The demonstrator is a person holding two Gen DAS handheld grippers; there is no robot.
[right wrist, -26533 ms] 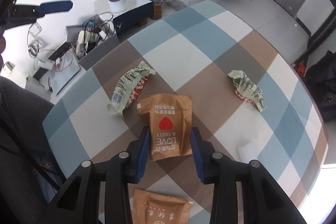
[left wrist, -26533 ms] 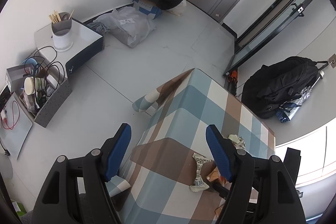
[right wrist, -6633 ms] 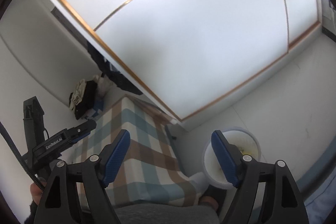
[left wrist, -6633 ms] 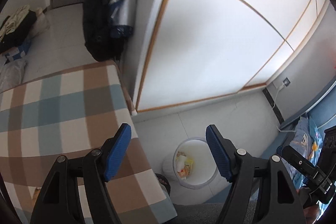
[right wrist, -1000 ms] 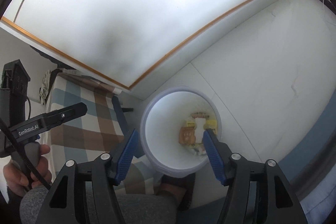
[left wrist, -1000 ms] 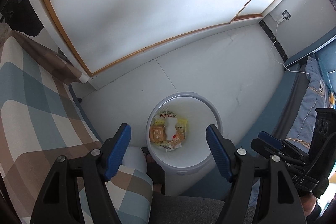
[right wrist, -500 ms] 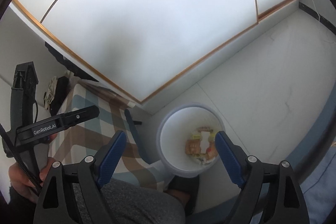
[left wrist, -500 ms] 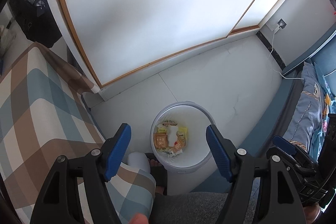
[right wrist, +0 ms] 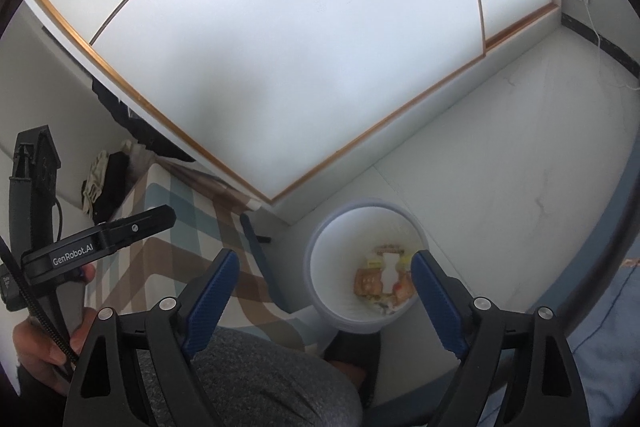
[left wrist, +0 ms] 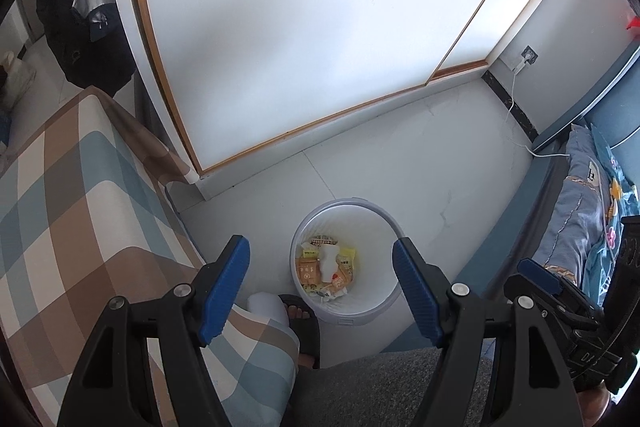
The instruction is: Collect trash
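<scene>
Both the left tool (left wrist: 320, 265) and right tool (right wrist: 325, 281) hang spread wide and empty above the bin (left wrist: 390, 223); snack wrappers (left wrist: 325, 267) lie inside, at 12 o'clock of each; the visible tabletop (left wrist: 60, 195) part at 9 o'clock shows no trash; collection looks nearly finished.

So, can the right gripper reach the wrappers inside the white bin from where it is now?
Probably yes: the right gripper is open and empty above the white bin, whose mouth is uncovered, with the wrappers exposed at its bottom.
</scene>
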